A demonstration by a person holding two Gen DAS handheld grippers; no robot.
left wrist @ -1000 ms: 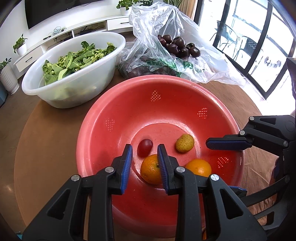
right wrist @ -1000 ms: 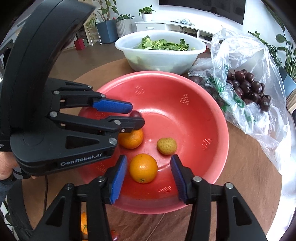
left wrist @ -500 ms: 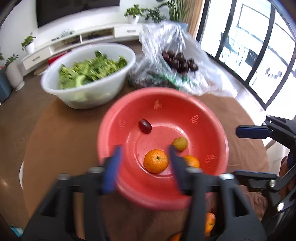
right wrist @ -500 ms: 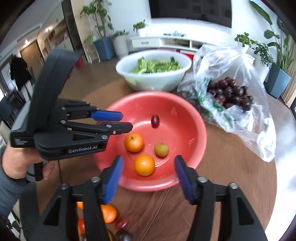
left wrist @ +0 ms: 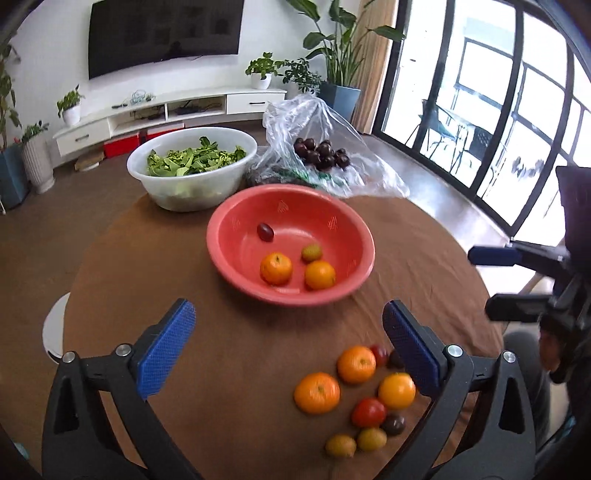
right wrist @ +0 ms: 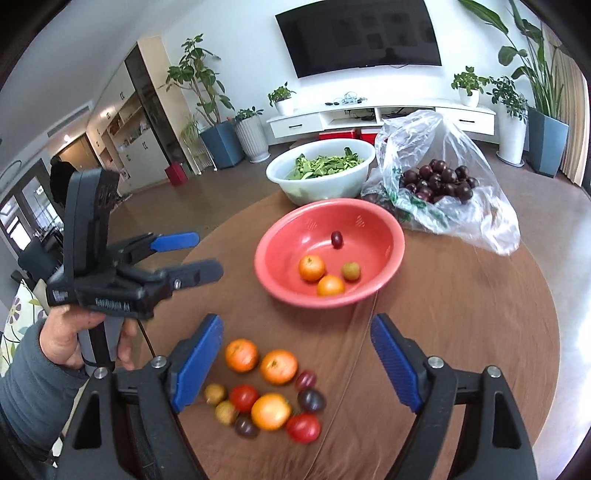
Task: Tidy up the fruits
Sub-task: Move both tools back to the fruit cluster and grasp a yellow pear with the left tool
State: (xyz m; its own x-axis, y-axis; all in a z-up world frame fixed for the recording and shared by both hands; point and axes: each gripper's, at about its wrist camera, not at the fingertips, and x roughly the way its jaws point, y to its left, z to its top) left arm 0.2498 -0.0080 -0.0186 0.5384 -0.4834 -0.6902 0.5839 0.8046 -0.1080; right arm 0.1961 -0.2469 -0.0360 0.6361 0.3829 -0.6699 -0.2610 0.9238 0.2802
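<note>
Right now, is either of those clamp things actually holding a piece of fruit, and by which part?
Nothing is held. The left hand-held gripper and the right hand-held gripper are both open and empty above the loose fruit on the table.

White basin of greens [left wrist: 192,173], television [right wrist: 360,35]

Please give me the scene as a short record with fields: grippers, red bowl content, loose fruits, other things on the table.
left gripper: open, empty, above table
right gripper: open, empty, above loose fruits
red bowl: two oranges, one yellowish small fruit, one dark red small fruit
loose fruits: oranges, tomatoes, small dark and yellowish fruits, on the brown table, near edge
white bowl: leafy greens
plastic bag: dark round fruits
</note>
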